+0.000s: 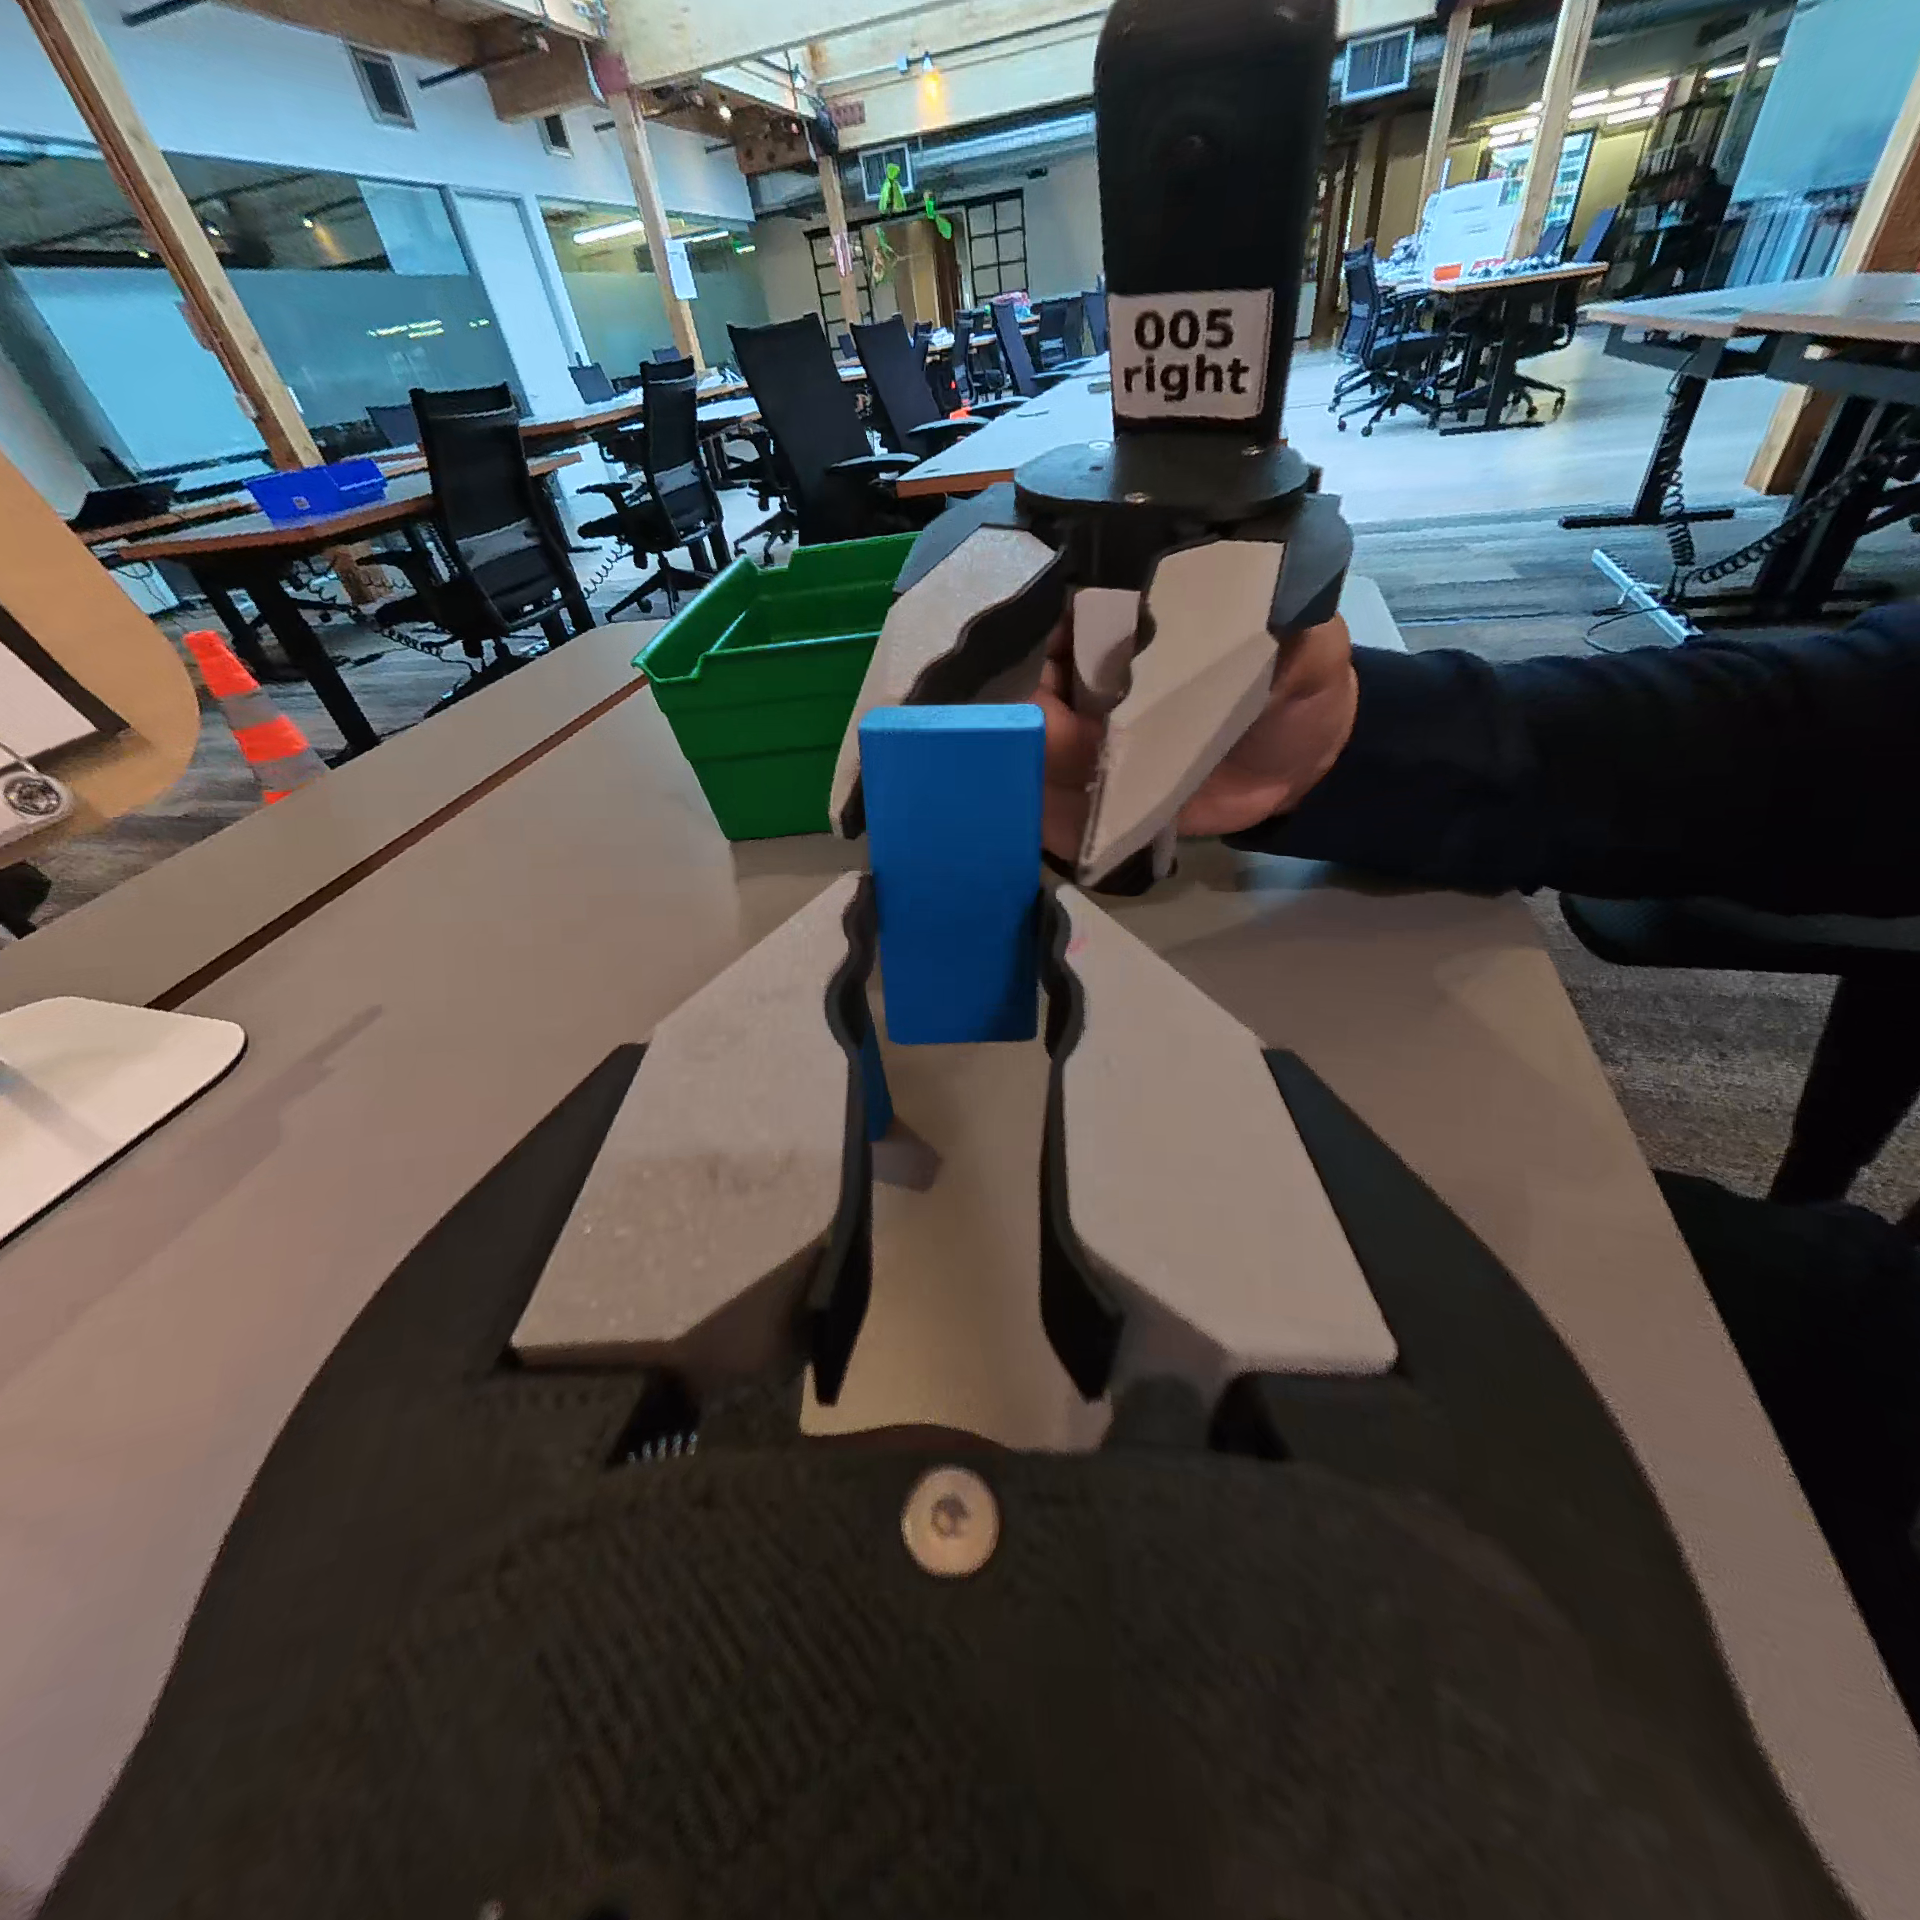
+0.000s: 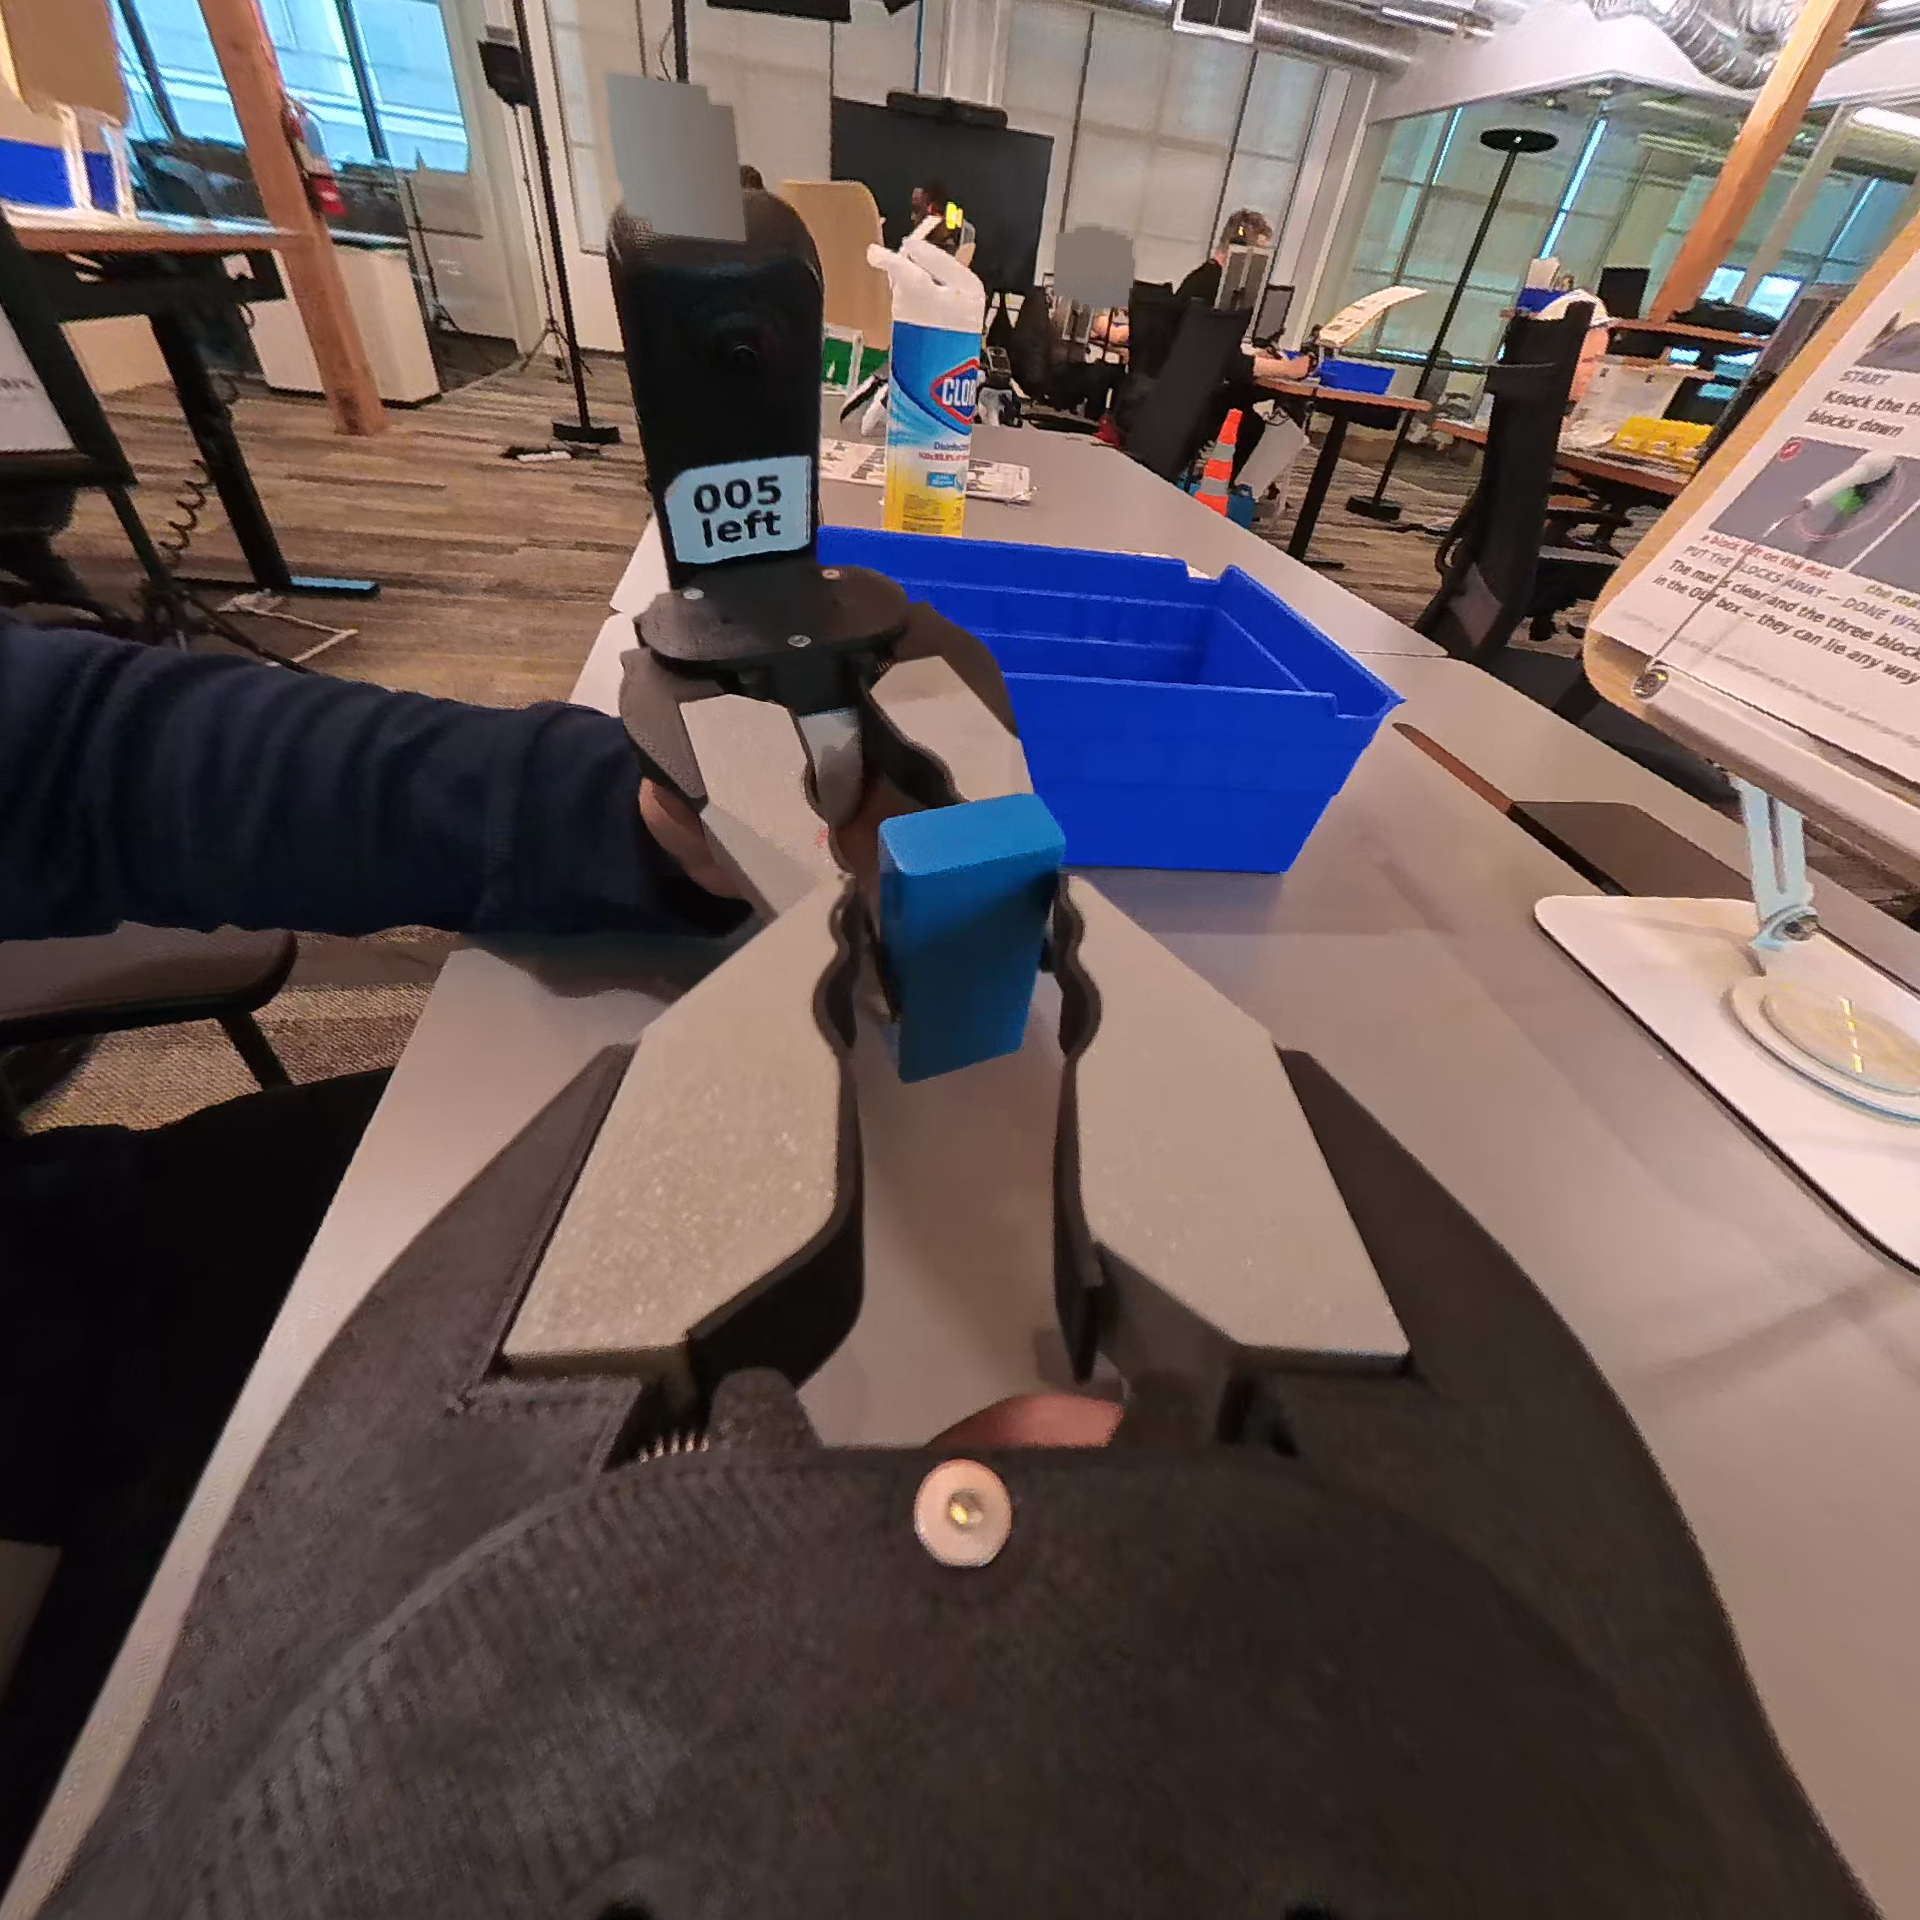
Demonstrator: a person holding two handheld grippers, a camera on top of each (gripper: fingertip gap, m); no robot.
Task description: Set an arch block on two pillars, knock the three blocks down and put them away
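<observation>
Grey table | green bin, blue bin behind; both jaws clamp blue blocks

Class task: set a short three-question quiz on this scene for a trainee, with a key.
1. True or false: the blue block lies flat on the table.
2. In the left wrist view, what colour is the bin behind the right tongs?
3. In the right wrist view, what stands just beyond the blue bin? A) a cleaner bottle B) a kettle C) a potted plant

Key: 1 false, it is upright between the tips of the left tongs; 2 green; 3 A.
</observation>
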